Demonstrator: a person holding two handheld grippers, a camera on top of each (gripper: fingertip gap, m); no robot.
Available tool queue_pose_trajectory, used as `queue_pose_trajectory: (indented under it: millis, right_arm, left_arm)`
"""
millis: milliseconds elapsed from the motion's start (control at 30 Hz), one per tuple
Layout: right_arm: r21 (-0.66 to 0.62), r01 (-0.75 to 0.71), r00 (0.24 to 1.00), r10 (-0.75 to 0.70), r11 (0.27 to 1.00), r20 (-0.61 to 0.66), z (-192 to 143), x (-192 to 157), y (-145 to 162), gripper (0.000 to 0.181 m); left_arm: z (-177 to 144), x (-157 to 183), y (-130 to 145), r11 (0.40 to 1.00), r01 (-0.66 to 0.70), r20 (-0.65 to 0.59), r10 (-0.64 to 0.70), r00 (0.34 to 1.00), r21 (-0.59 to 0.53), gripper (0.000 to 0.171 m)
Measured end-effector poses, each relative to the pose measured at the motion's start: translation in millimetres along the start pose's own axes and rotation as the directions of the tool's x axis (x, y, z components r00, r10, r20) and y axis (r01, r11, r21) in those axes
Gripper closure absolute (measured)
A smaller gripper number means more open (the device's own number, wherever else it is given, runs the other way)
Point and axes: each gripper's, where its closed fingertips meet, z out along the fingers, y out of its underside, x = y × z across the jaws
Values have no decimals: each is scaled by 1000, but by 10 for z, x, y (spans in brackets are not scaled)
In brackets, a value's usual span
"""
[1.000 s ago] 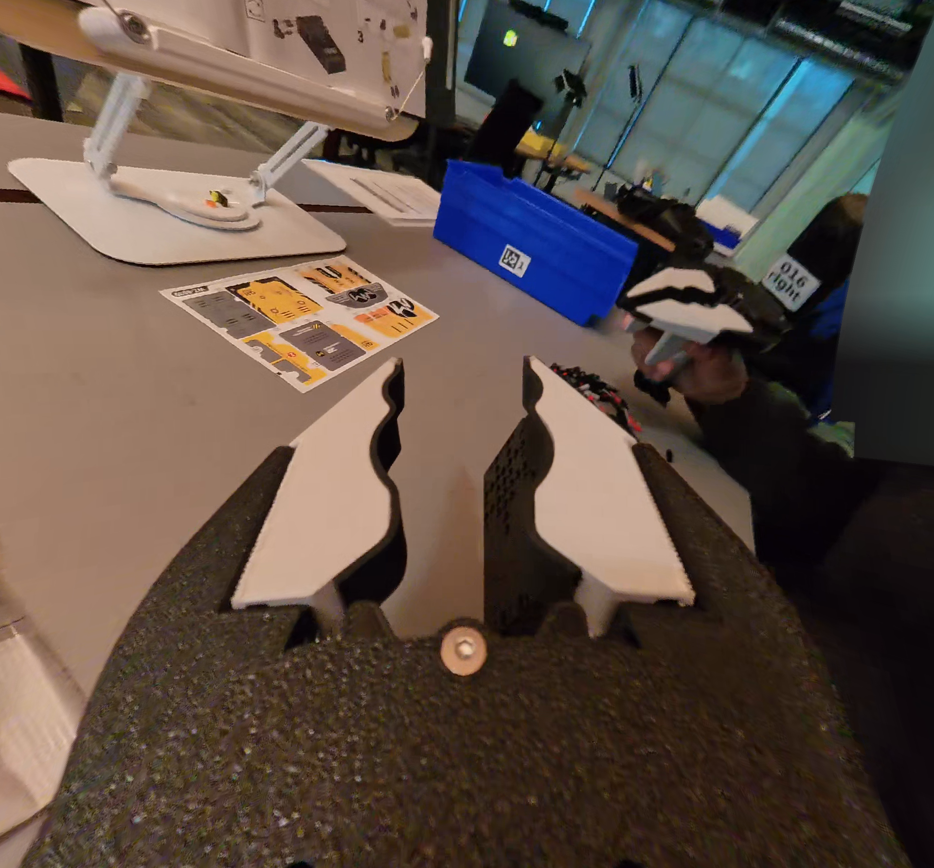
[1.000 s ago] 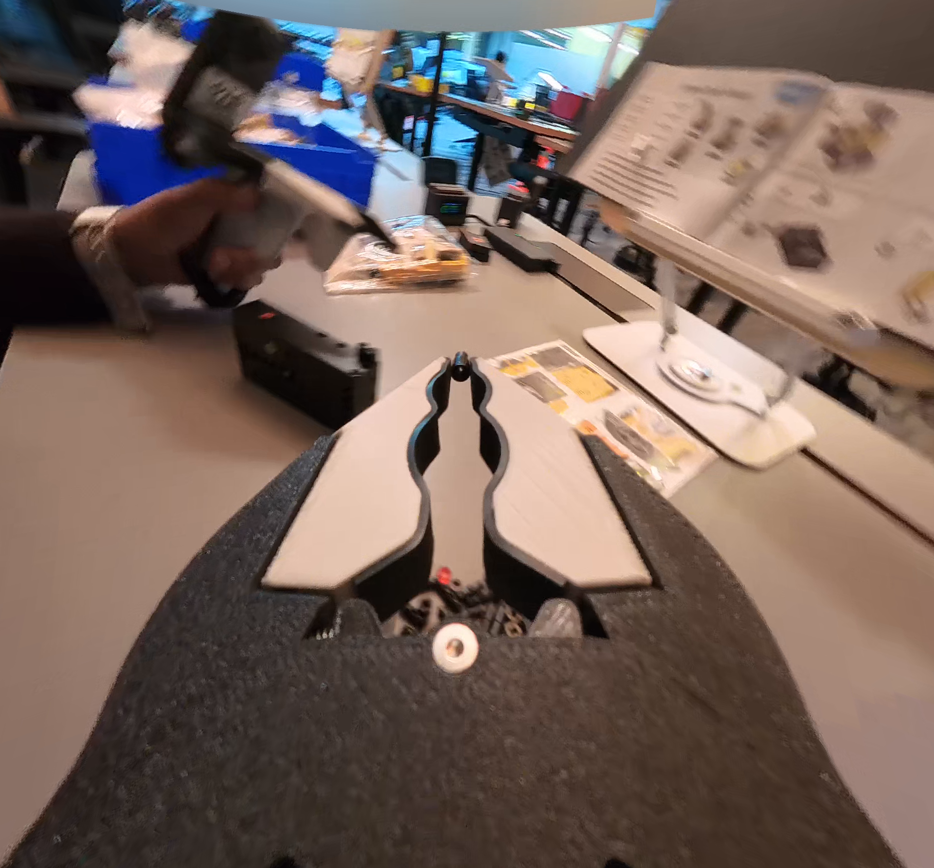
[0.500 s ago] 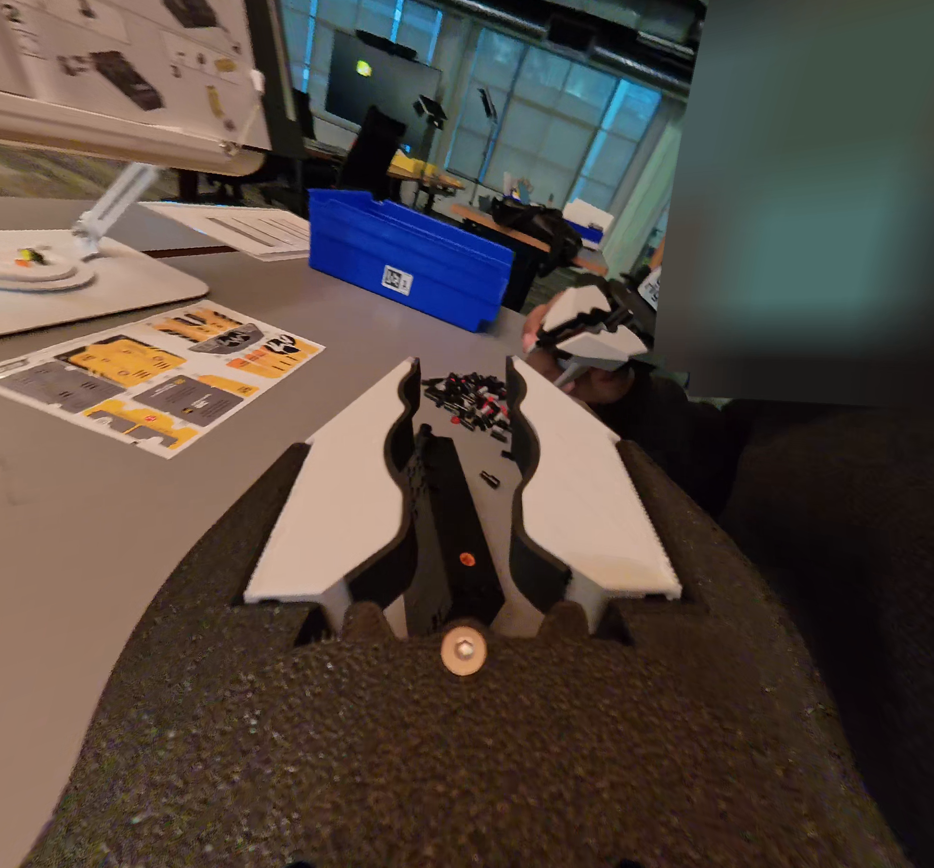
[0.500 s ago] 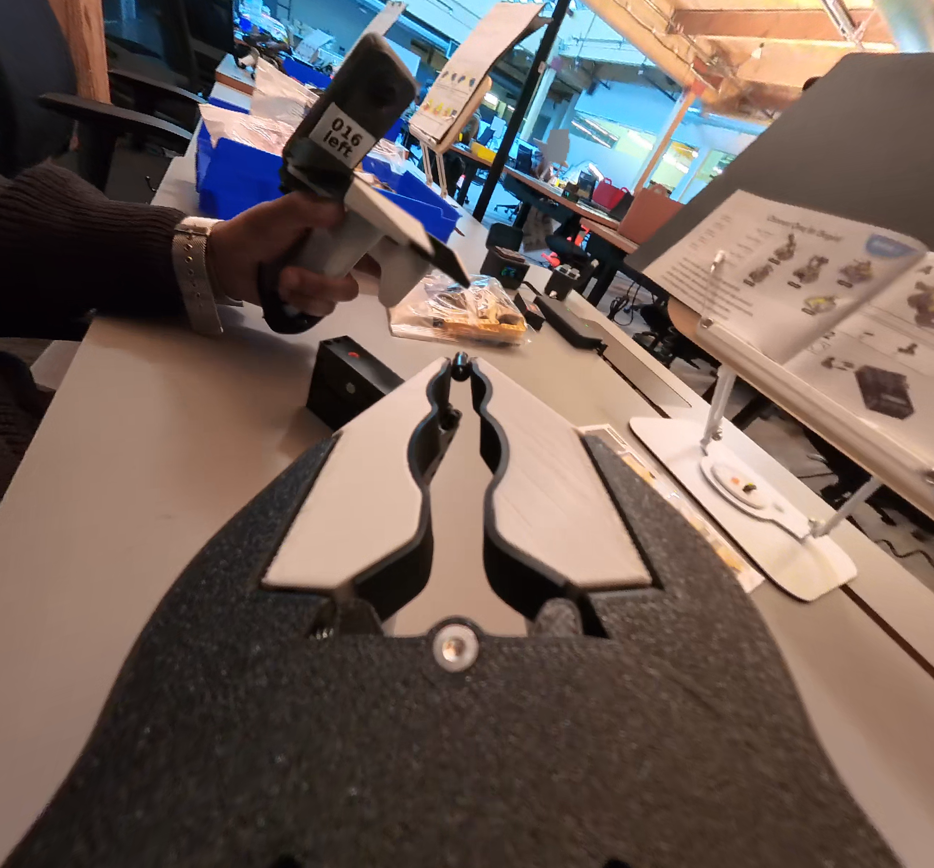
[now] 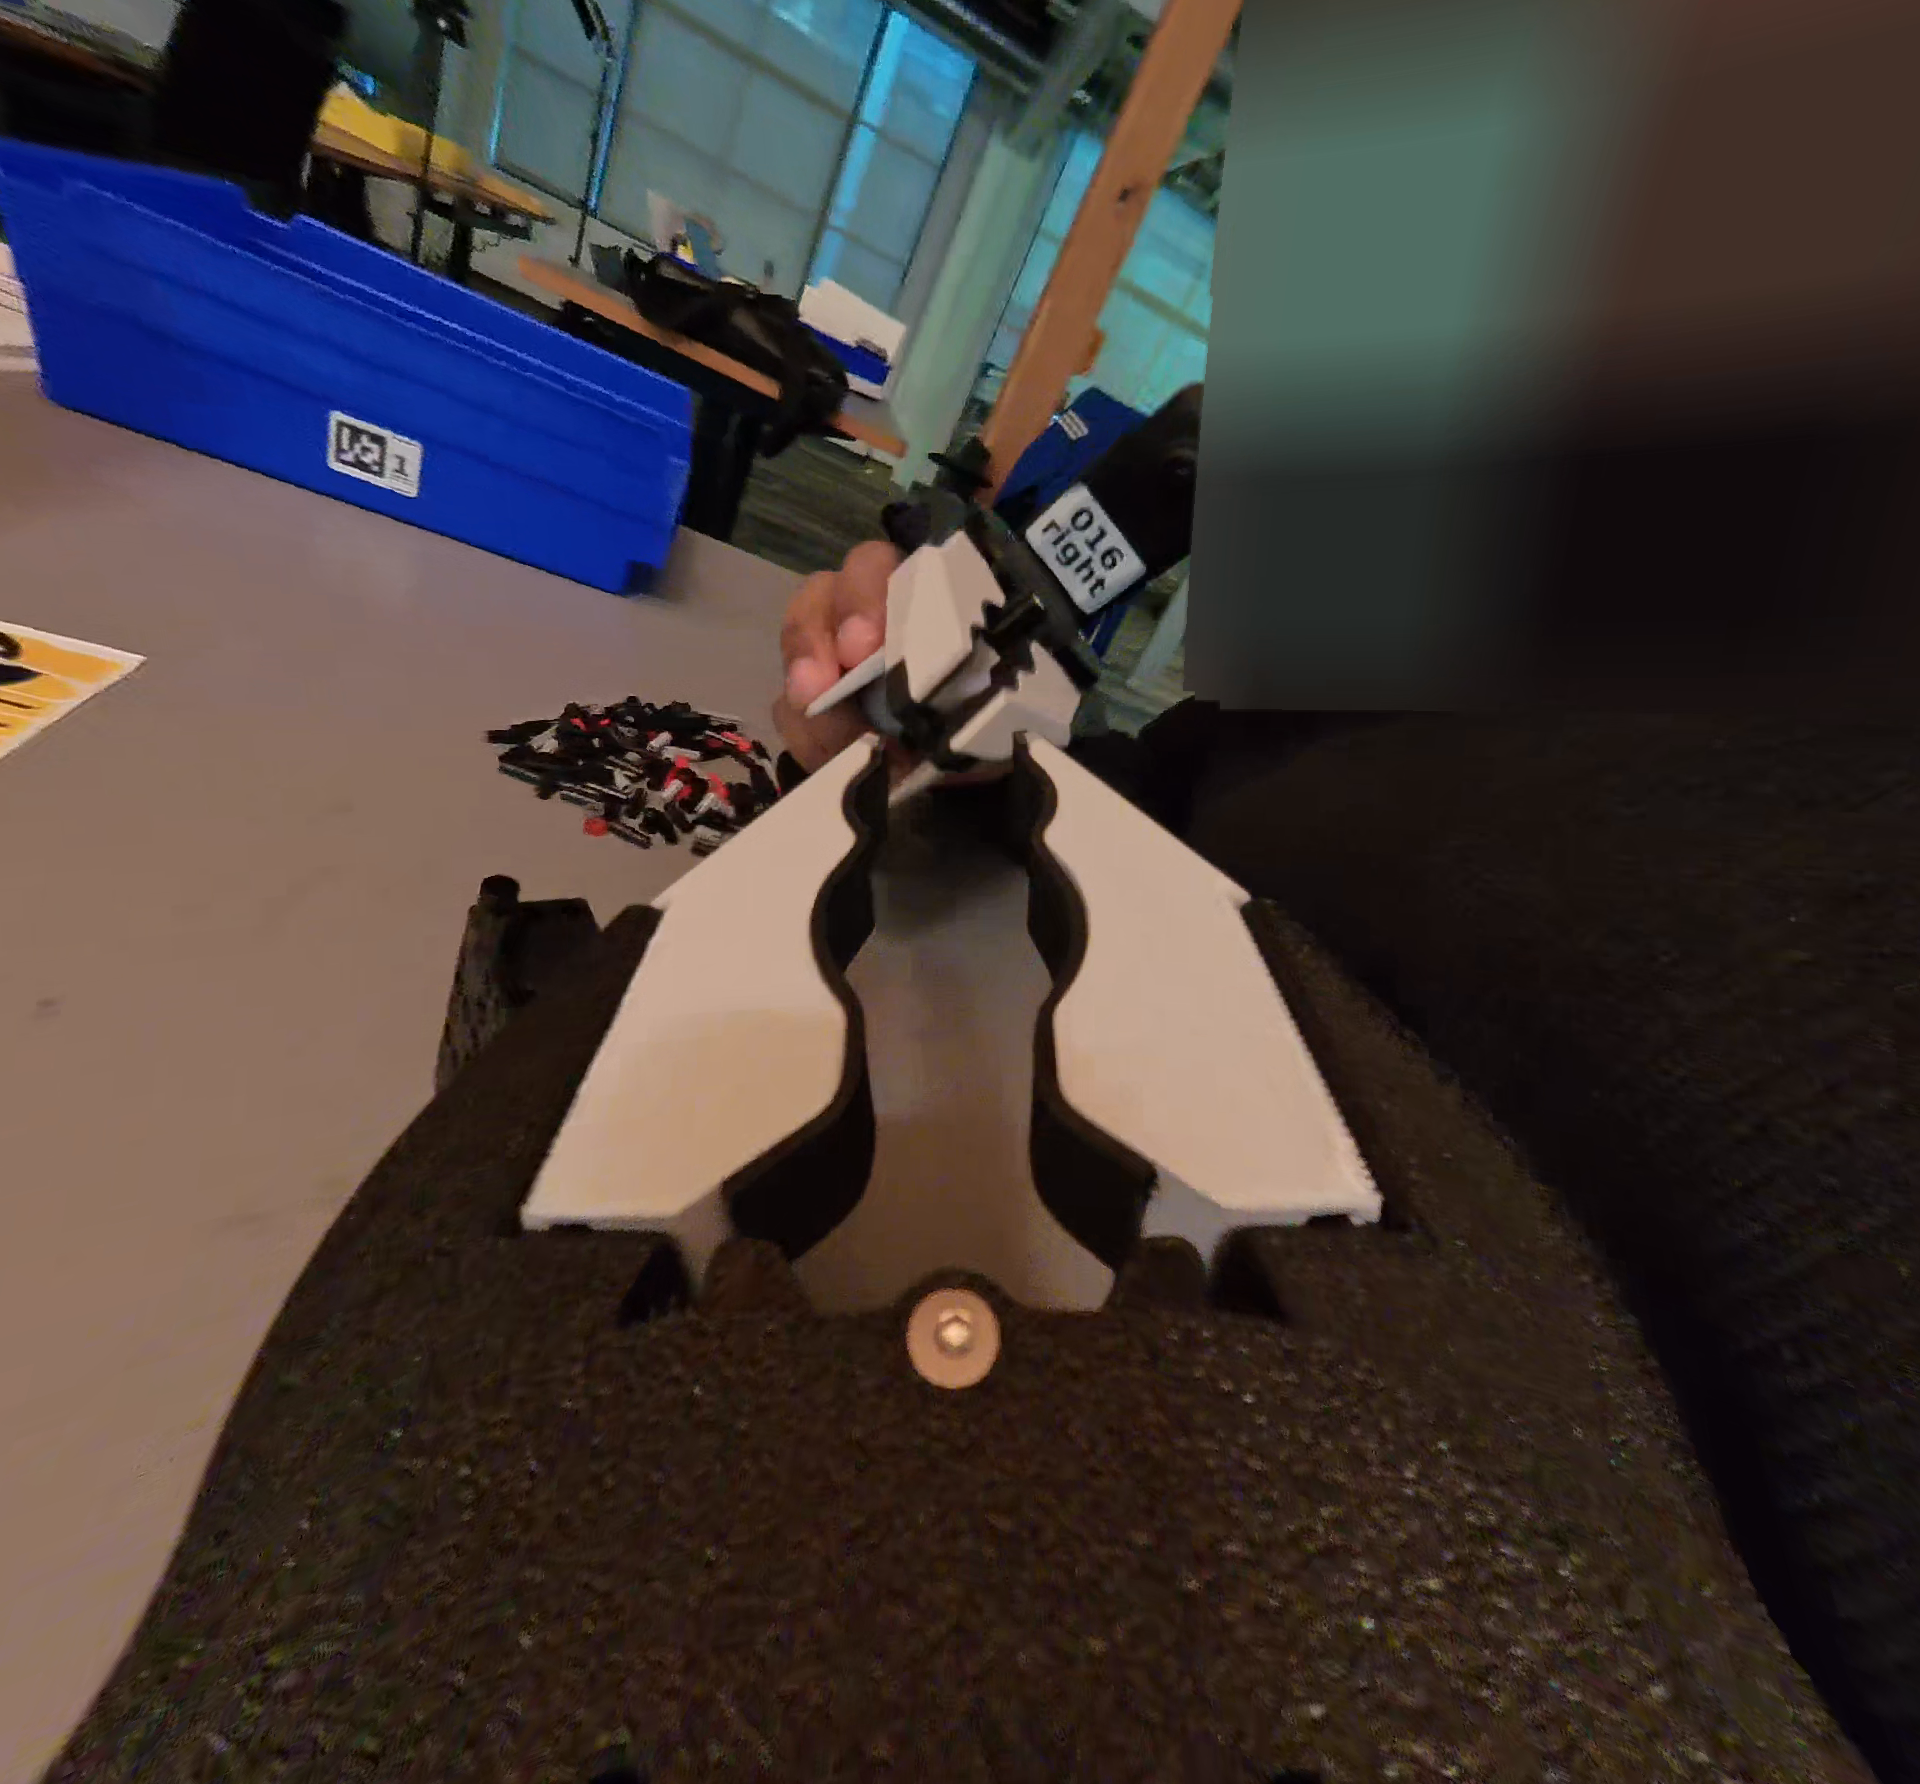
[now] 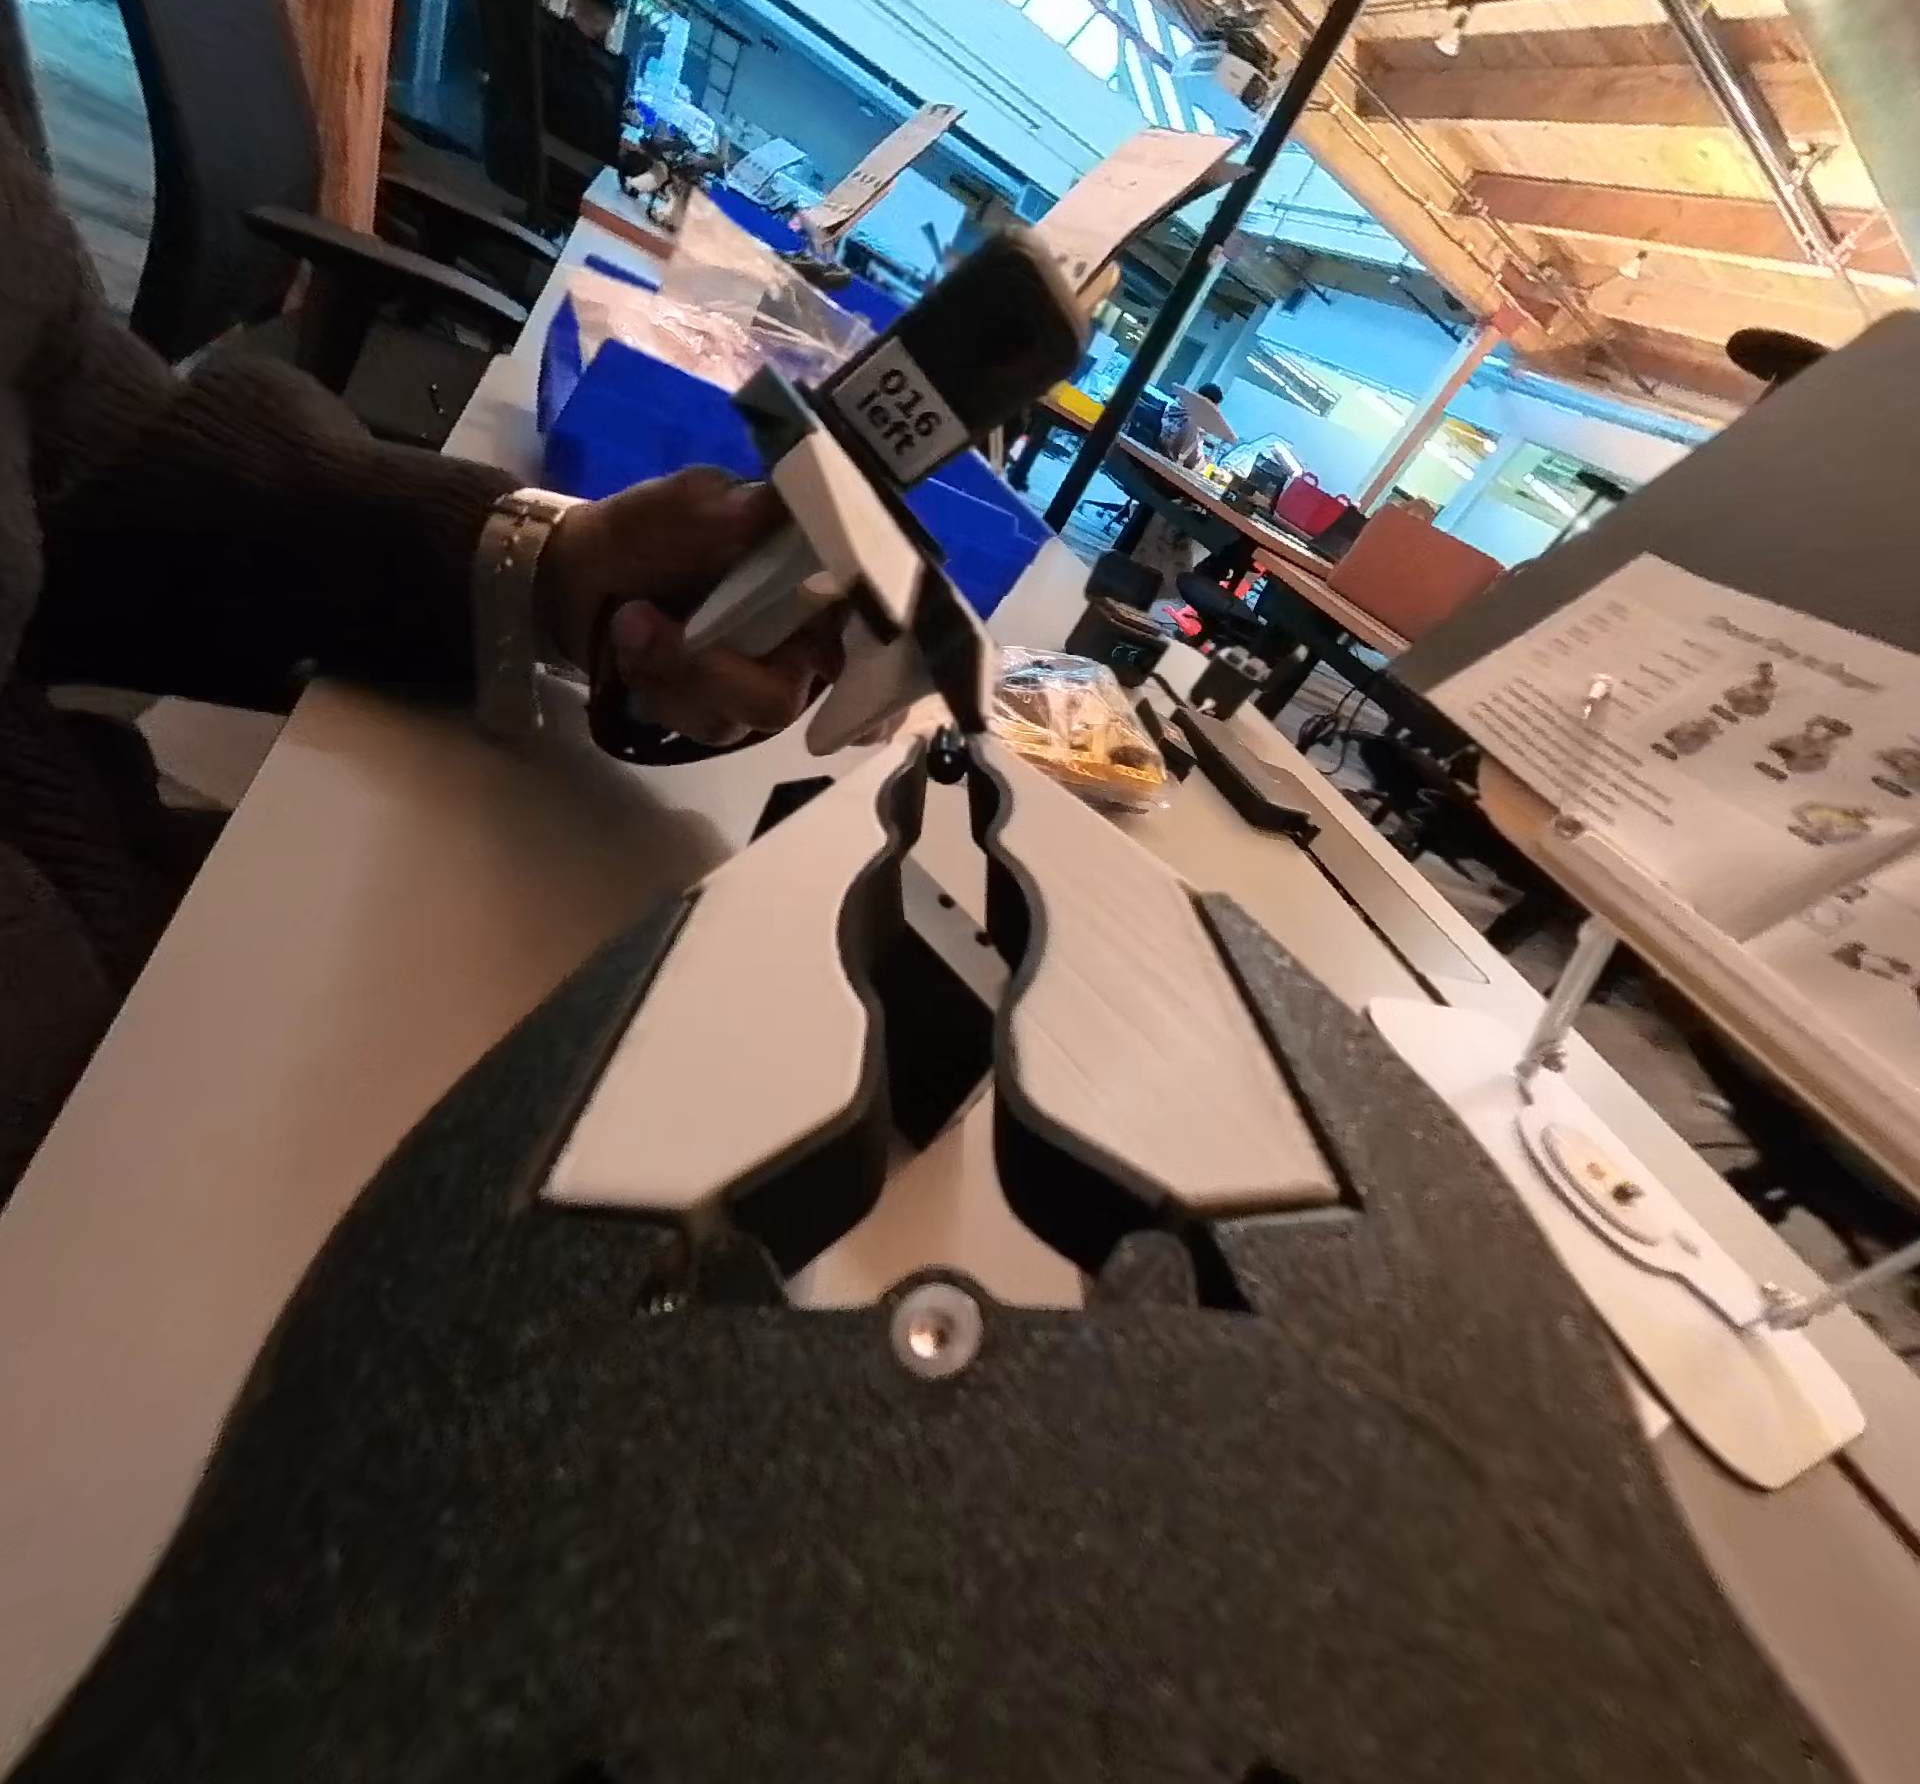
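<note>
A small black plastic pin (image 6: 948, 760) is pinched at the very tips of the right gripper (image 6: 949, 778), at twelve o'clock. The left gripper (image 5: 945, 755) is held half open and empty. Gripped so slightly, the pin could be knocked loose if brushed by the left gripper close by.

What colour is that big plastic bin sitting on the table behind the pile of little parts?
Bright blue plastic bin; it shows best in the left wrist view.

We see a grey table (image 5: 260, 799), a blue bin (image 5: 312, 352) at ten o'clock, and a pile of black-and-red small parts (image 5: 634, 778) at eleven. Each tool (image 5: 945, 758) has white fingers (image 5: 727, 1007) on speckled black; the right tool (image 6: 948, 763) pinches a black pin (image 6: 945, 755).
</note>
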Motion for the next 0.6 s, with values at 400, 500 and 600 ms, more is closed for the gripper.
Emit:
queue_pose_trajectory:
  millis: [400, 500, 600]
  right_arm:
    - [13, 133, 991, -133, 991, 16, -1, -102, 4, 174]
    - [9, 125, 992, -125, 992, 0, 3, -101, 20, 174]
    - [-21, 68, 998, -68, 997, -5, 13, -83, 86, 173]
  left_arm:
    - [48, 4, 139, 997, 5, -10, -6, 1000, -75, 168]
    - [48, -5, 143, 997, -14, 1, 14, 1000, -82, 168]
    - [34, -68, 150, 995, -34, 43, 38, 998, -90, 168]
